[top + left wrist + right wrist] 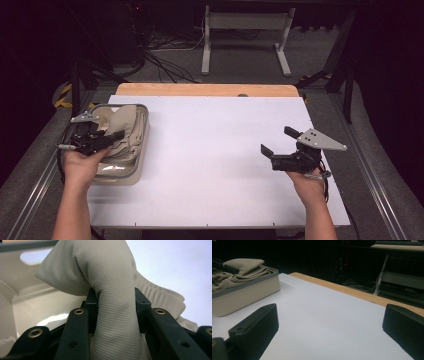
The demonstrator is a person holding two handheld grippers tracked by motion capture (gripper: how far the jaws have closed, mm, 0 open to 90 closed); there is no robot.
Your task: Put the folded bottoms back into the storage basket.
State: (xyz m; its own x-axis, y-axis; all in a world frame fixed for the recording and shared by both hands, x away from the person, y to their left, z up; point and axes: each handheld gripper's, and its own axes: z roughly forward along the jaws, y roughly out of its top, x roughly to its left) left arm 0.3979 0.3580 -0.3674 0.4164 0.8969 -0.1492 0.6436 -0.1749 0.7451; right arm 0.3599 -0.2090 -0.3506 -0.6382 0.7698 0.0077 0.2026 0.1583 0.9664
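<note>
A beige cloth [127, 125] lies bunched in a cream bin [135, 167] at the table's left side. My left gripper [112, 137] is over the bin, held in the person's left hand. In the left gripper view a thick fold of the cloth [110, 277] runs up between the jaws, and my left gripper [116, 300] is shut on it, with the bin's pale inner wall [37, 307] behind. My right gripper [278, 140] hovers above the table's right side, open with nothing between its jaws. The right gripper view has the gripper [329, 325] wide open, the bin [244, 295] and the cloth [239, 270] far left.
The white table top [220, 150] has a wooden strip [205, 90] along its far edge. Beyond it stand a white desk frame [245, 30] and cables on the dark floor. Metal rails [375, 175] run along both sides of the table.
</note>
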